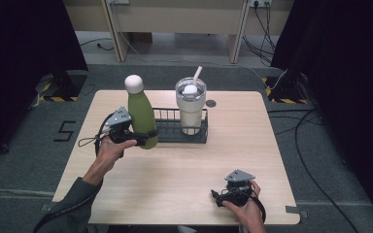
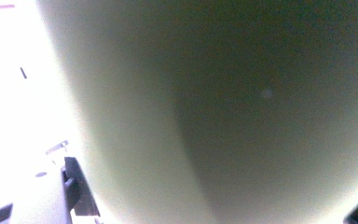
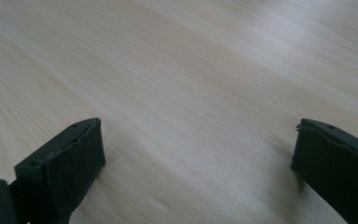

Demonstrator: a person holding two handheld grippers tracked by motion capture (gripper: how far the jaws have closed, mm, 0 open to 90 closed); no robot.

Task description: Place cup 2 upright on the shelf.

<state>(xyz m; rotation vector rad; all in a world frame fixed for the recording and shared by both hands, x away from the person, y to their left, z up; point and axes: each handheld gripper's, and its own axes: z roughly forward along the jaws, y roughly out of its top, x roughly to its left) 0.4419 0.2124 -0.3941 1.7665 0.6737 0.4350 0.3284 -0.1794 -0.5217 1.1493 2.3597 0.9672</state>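
Black grippers [image 1: 148,137] with grey three-cornered plates; dark grey sleeve [image 1: 70,206].

Matt finishes pretty much everywhere here

The green bottle [image 1: 142,119] has a smooth matt coat with a pale matt cap, and the counter [image 1: 175,170] is light wood-grain laminate with a soft sheen. The rack [image 1: 172,132] looks like dark wire metal, the tumbler [image 1: 191,109] creamy and smooth under a clear glossy plastic lid. The right gripper [image 3: 198,154] has dull black jaws with slightly rough-looking pads.
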